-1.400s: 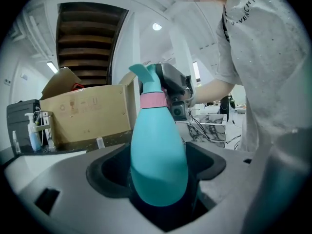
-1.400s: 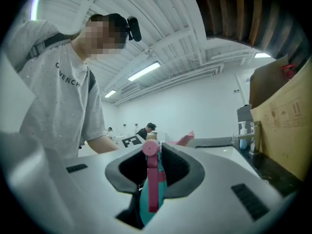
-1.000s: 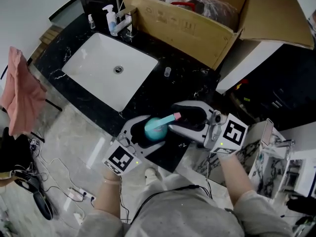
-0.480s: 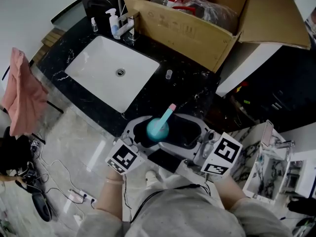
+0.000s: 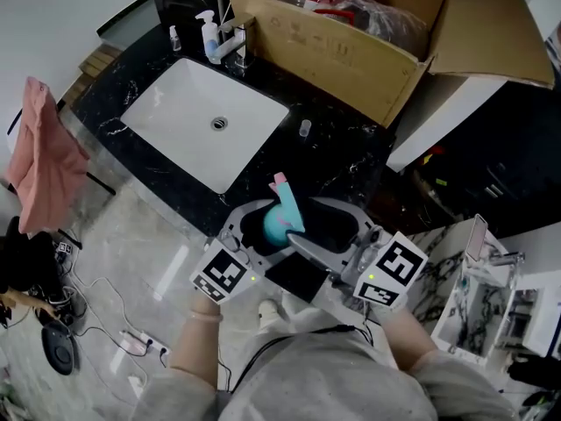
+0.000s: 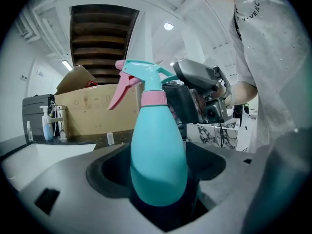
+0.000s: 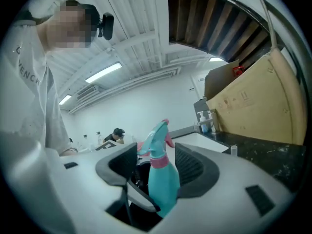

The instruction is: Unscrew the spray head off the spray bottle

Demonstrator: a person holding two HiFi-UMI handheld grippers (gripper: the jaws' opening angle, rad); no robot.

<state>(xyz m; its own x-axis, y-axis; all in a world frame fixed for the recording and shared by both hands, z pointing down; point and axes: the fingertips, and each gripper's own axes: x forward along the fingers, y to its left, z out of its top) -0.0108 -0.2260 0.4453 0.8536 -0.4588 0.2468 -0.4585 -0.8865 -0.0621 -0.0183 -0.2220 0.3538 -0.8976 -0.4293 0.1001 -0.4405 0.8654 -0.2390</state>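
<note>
Left gripper (image 6: 158, 177): jaws clamped on the fat lower body of the spray bottle (image 6: 158, 145). The bottle stands upright in that gripper's view, its base sunk down between the pads. I read this as the anchor grip, holding the body so it can't spin while the top gets turned.

Right gripper (image 7: 152, 164): jaws apart, and they have just been closing in. The bottle's neck and pink collar (image 7: 159, 161) stand between them. A gap shows on the left pad's side, so I don't call it a grip yet. My guess is a re-grip between turns.

The two grippers face each other across the bottle, with the right one set higher on it. That fits the job: one takes the body, the other takes the head.

Spray head (image 6: 145, 74): teal, with the nozzle pointing left in the left gripper view and the pink trigger (image 6: 118, 92) hanging under it. The collar sits flush on the body with no gap I can see, so the head is still on. I can't tell how much thread is left.

The body is smooth, opaque teal plastic, pear-shaped, with no liquid level visible. Being smooth and round, it will likely slip if the clamp is light.

In the head view the bottle is held near the front edge of the black counter (image 5: 342, 160), just beside the near corner of the white sink (image 5: 175, 121). It is well apart from the cardboard box (image 5: 333, 51) at the back.
</note>
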